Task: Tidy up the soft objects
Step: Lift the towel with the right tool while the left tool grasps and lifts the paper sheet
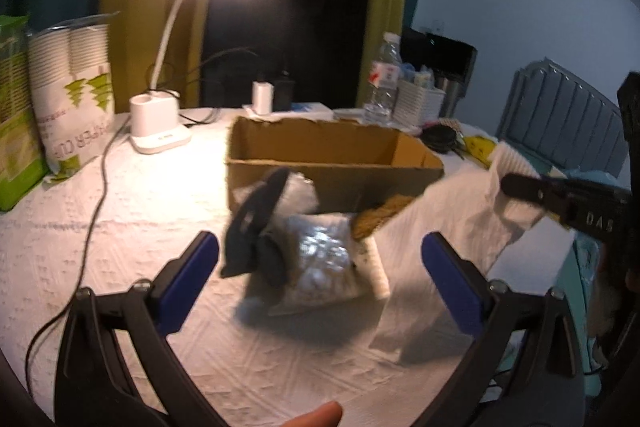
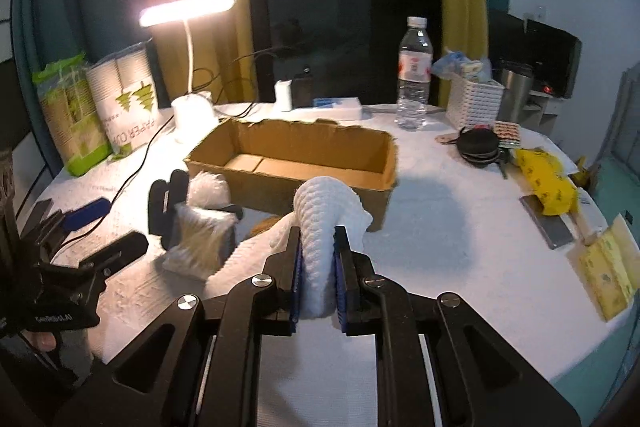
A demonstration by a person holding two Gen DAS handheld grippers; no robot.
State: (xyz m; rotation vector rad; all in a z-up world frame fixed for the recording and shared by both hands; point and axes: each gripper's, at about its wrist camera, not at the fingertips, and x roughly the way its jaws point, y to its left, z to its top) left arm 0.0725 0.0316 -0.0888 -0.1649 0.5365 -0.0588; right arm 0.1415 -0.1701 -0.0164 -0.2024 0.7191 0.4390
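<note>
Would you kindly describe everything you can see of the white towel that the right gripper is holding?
The white towel is a soft, ribbed or waffle-textured cloth. The right gripper is shut on a bunched fold, which arches up between the blue pads and droops forward before the cardboard box. The rest trails down left onto the white table covering, beside the bag of cotton swabs. In the left wrist view it hangs stretched from the gripper, its lower part lying on the table.

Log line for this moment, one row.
right gripper: shut on white towel | left gripper: open, above cotton swab bag | cardboard box: empty
</note>
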